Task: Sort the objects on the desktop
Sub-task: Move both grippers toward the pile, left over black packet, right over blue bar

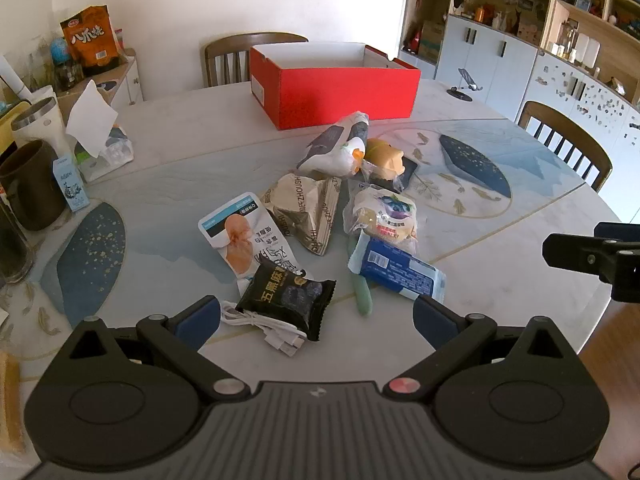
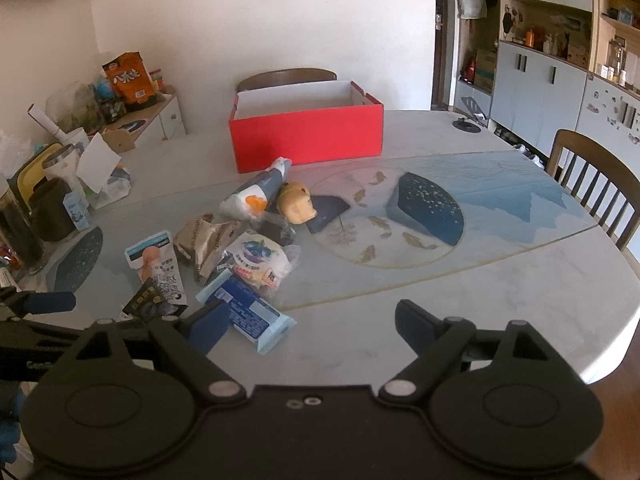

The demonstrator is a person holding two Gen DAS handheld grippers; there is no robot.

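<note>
A pile of snack packets lies mid-table: a black packet (image 1: 290,298) on a white cable (image 1: 264,326), a blue wrapper (image 1: 396,272), a white chicken-snack pouch (image 1: 246,236), a tan paper packet (image 1: 310,208), a blueberry bun bag (image 1: 384,212), a green stick (image 1: 362,294), a white-grey bag (image 1: 340,148) and a yellow toy (image 1: 384,158). An open red box (image 1: 336,88) stands behind them. My left gripper (image 1: 316,318) is open just in front of the black packet. My right gripper (image 2: 312,322) is open, its left finger beside the blue wrapper (image 2: 248,312). Both are empty.
Cups, a tissue pack (image 1: 100,136), a small milk carton (image 1: 70,184) and a snack bag (image 1: 92,38) crowd the table's left side. Wooden chairs (image 1: 568,144) stand behind and right of the table. A phone stand (image 1: 464,86) sits at the far right. Cabinets line the right wall.
</note>
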